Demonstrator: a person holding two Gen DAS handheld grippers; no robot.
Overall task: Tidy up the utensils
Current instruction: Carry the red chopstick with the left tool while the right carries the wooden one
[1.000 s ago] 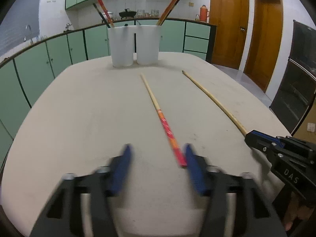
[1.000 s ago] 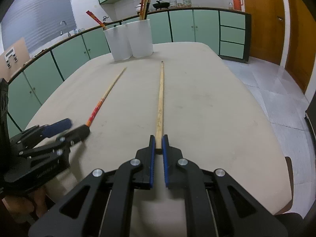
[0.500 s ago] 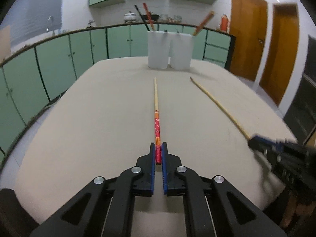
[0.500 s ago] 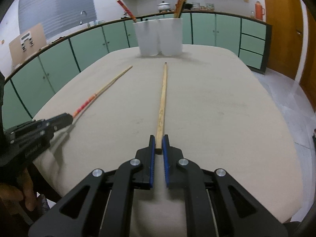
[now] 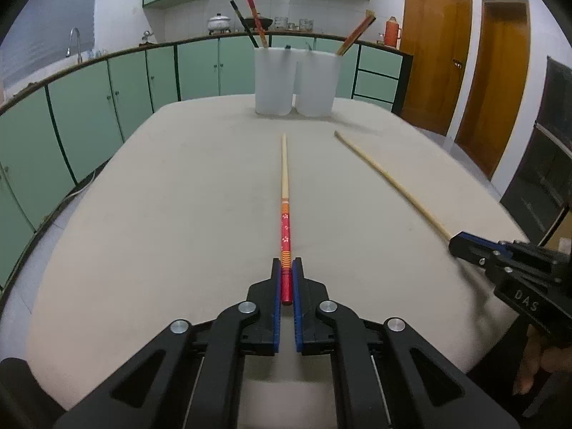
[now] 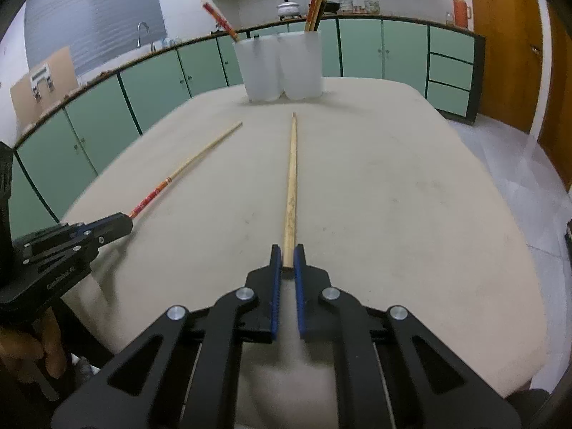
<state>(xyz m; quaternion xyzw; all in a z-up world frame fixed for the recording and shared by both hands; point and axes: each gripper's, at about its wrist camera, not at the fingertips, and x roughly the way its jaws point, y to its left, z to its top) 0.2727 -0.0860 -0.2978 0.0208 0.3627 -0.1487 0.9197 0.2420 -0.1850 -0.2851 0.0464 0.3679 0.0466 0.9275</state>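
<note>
Beige table (image 5: 178,196) — left claw (image 5: 286,271) clamps red chopstick (image 5: 285,228), right claw (image 6: 287,255) clamps plain chopstick (image 6: 291,186).

Low wrist views toward shared cups (image 5: 296,84)

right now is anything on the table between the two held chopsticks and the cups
Nothing visible. The left gripper holds the red chopstick and the right gripper holds the plain chopstick; only bare table lies ahead to the two cups, which already hold other chopsticks.

Bare table (image 5: 178,214) runs ahead to two cups (image 5: 296,82).
</note>
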